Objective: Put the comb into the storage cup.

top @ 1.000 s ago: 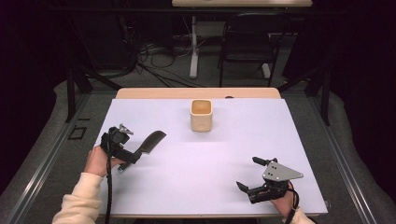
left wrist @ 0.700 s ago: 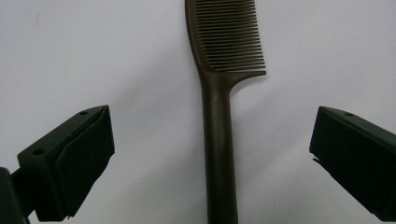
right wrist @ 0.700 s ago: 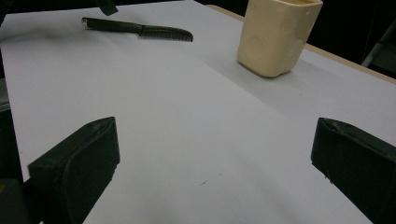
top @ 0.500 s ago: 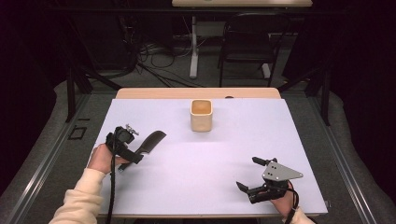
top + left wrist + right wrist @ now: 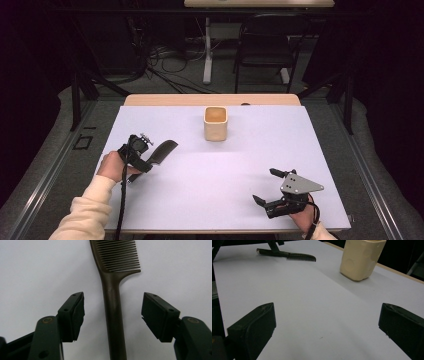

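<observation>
With our left tool (image 5: pixel 113 315) wide astride the comb (image 5: pixel 113 290) handle, we should settle squarely and close mid-handle, while our right tool (image 5: pixel 327 330) waits wide over the counter (image 5: pixel 312 302).

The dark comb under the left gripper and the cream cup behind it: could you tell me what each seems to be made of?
The dark brown long-handled comb looks like moulded plastic: a smooth, slightly glossy handle and thin, even teeth in one piece. The cream square-sided cup looks matte and thick-walled with rounded corners; it could be glazed ceramic or plastic, and the look leaves that open.
</observation>
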Motion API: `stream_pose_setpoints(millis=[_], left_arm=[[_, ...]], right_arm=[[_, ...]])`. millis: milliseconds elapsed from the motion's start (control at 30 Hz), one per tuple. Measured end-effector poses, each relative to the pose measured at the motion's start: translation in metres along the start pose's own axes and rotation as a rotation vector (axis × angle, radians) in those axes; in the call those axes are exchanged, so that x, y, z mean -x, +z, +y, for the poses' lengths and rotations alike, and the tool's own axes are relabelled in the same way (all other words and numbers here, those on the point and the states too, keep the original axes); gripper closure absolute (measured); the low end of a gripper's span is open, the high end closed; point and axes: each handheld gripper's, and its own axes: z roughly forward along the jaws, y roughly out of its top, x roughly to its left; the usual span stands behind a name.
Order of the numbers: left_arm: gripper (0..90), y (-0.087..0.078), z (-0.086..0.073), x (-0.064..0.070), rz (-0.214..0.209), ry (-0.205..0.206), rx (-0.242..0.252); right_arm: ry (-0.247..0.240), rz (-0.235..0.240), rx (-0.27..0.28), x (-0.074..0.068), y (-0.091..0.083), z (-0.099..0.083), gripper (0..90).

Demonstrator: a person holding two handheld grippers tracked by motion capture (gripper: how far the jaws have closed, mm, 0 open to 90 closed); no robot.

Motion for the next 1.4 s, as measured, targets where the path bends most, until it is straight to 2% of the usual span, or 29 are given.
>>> stream_pose_setpoints(millis=[133, 467, 567, 867, 1400], left_arm=[[47.5, 0.002, 0.004, -0.002, -0.003, 0.004, -0.028], [59.3, 0.010, 0.013, -0.004, -0.021, 0.007, -0.084], [61.3, 0.013, 0.014, -0.004, -0.025, 0.009, -0.102], [65.1, 0.017, 0.017, -0.004, -0.020, 0.007, -0.111], [70.6, 0.023, 0.018, -0.005, -0.025, -0.031, -0.118]], right_arm=[[-0.001, 0.000, -0.003, 0.000, 0.000, 0.000, 0.8], [-0.001, 0.002, -0.004, 0.000, 0.000, 0.000, 0.8], [-0.003, 0.001, -0.005, 0.000, 0.000, 0.000, 0.8], [-0.001, 0.002, -0.005, 0.000, 0.000, 0.000, 0.8], [0.004, 0.006, -0.011, 0.000, 0.001, 0.000, 0.9]])
